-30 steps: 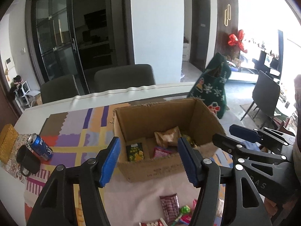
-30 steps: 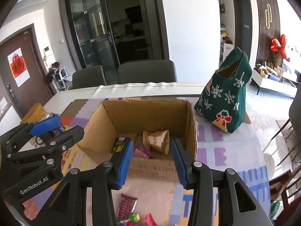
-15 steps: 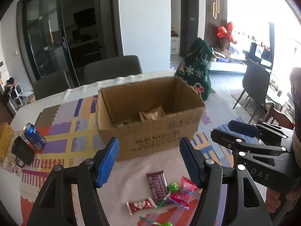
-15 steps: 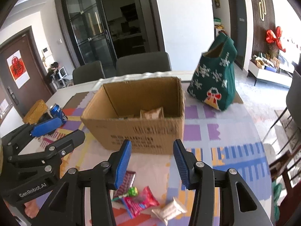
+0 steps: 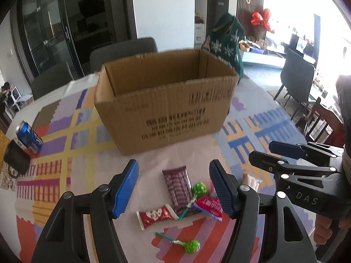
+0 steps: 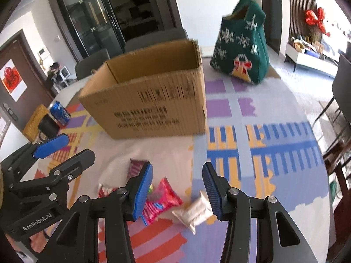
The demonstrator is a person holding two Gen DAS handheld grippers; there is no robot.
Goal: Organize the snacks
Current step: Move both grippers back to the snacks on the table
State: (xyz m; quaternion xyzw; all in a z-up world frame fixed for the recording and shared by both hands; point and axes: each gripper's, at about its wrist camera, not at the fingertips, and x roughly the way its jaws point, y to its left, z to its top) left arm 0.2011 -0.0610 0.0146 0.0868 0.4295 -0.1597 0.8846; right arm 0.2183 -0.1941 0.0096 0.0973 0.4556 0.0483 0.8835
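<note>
Left claw: spread, nothing between the pads — angled down over the purple bar and green lollipop.
Right claw: spread and empty, over the pink packet and white packet.
Snacks: loose on the surface, just before the cardboard box — likely their destination.

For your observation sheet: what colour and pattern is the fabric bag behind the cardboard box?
Dark green with white snowflakes and a red bow motif: fabric bag, clearest in the right wrist view.

left gripper: jaws apart, empty | right gripper: jaws apart, empty, angled downward
</note>
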